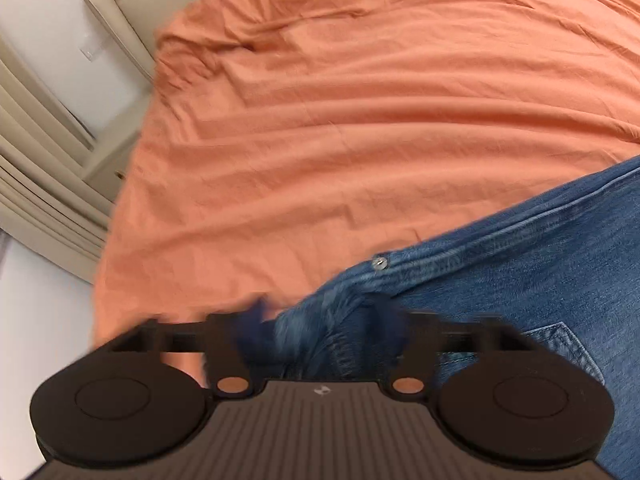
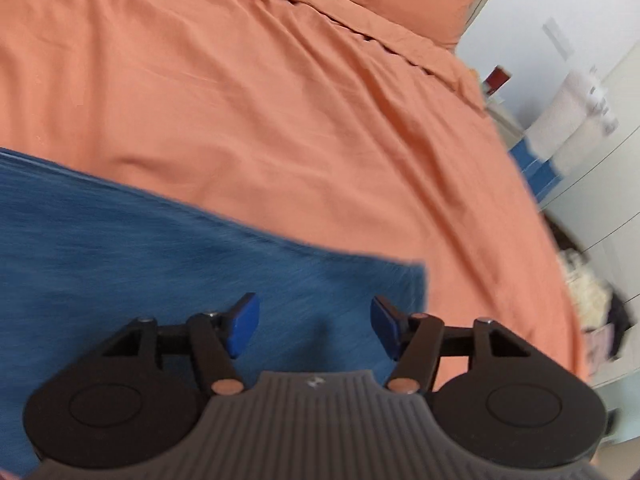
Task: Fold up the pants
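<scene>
The jeans (image 1: 520, 280) are lying on the bed's orange sheet (image 1: 360, 120). The left hand-held gripper (image 1: 320, 332) is hovering at the waistband near the metal button (image 1: 379, 264), with denim bunched between its spread fingers; blur is hiding whether it is actually pinching the cloth, so I cannot tell. The right hand-held gripper (image 2: 314, 328) is spread wide, grasping nothing, over the flat leg end near its corner (image 2: 416, 272). For a clean fold, each side is probably needing a firm pinch right at the edge, both layers together, lifted evenly.
</scene>
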Tool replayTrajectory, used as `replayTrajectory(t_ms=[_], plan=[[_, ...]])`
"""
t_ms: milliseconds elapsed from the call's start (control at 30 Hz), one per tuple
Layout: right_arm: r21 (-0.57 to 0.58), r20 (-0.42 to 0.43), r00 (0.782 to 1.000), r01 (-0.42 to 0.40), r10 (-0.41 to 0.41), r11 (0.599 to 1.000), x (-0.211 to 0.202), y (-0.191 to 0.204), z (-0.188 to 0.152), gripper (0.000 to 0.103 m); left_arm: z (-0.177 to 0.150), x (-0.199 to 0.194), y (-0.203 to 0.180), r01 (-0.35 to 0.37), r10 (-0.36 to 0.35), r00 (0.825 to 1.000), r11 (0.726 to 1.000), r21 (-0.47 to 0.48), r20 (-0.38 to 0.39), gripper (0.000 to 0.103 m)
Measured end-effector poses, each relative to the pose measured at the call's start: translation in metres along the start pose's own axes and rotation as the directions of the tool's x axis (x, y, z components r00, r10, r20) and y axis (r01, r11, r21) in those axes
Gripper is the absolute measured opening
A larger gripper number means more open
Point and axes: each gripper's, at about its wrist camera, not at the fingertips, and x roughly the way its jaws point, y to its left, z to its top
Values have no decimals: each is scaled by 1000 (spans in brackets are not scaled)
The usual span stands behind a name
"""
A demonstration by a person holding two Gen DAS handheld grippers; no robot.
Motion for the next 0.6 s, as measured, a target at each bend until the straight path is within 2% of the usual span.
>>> replayTrajectory(t_ms=[133,200,267,333,367,433,500,600], plan=[[-18,22,993,-116,117,993,-47,35,-22,62,0,-30,16,25,-21,998,998,-64,59,99],[-9,39,985,-170,170,985,-67,53,-33,62,-11,-44,27,55,-43,996,988,-145,79,98],[52,46,971,-237,235,970,-82,67,-48,62,-31,-54,41,102,-81,992,963,-249,93,96],[117,70,953,-300,294,947,-92,79,-62,62,-59,-61,58,137,-103,988,922,-363,113,95],[151,89,946,-324,313,934,-95,86,-70,62,-76,-62,66,157,-112,985,891,-427,129,94],[222,121,934,-357,338,907,-96,95,-83,61,-112,-61,85,210,-139,976,794,-571,165,92],[295,134,921,-388,364,873,-87,102,-94,60,-153,-48,103,283,-189,959,649,-706,212,90],[388,168,909,-417,382,822,-77,106,-108,60,-201,-20,117,338,-232,938,450,-827,257,87]])
